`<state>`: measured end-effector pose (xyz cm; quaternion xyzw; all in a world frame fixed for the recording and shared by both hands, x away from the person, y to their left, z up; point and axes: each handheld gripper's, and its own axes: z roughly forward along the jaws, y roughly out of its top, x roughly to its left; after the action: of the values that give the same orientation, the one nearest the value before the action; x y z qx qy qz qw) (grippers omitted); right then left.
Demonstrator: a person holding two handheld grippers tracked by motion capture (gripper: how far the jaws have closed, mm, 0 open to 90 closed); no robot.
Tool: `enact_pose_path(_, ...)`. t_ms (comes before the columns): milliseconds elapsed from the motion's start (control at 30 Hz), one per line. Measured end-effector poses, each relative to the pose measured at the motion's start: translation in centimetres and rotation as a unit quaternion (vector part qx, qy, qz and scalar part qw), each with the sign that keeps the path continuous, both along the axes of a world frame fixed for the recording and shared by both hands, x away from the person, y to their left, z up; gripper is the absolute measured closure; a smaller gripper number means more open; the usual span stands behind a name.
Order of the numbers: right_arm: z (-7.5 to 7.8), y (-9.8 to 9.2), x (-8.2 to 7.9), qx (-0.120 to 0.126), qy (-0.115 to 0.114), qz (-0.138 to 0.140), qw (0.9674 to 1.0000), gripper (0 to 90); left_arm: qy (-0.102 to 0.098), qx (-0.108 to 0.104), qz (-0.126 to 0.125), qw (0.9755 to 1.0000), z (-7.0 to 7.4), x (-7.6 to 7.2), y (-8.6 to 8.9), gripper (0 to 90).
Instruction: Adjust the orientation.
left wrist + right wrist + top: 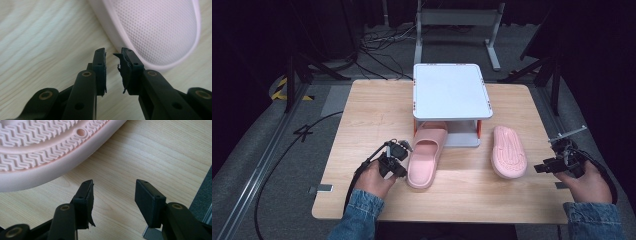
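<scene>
Upright slipper toe under white rack

Light wooden table, small white two-tier rack at its far middle, pink slipper upright with toe under the rack, second pink slipper sole-up to the right

Two pink slippers: one upright, its toe under the rack, and one sole-up beside it; one white two-tier rack; one wooden counter; two grippers, a left gripper and a right gripper; two hands in denim sleeves.
</scene>
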<state>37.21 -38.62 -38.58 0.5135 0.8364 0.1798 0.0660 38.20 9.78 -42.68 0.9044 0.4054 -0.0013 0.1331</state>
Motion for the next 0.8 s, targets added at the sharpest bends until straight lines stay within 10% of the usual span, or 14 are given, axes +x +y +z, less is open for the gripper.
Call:
enact_pose_path(500,0.0,-0.5,-0.4,0.001,0.001,-0.01,0.9999,49.4,-0.018,-0.012,-0.042,0.9989,1.6,-1.7,-3.1,66.5)
enact_pose_path(800,0.1,-0.6,-0.6,0.002,-0.001,-0.008,1.0,49.4,0.003,-0.019,-0.129,0.9914,2.3,-6.1,-7.4,65.4)
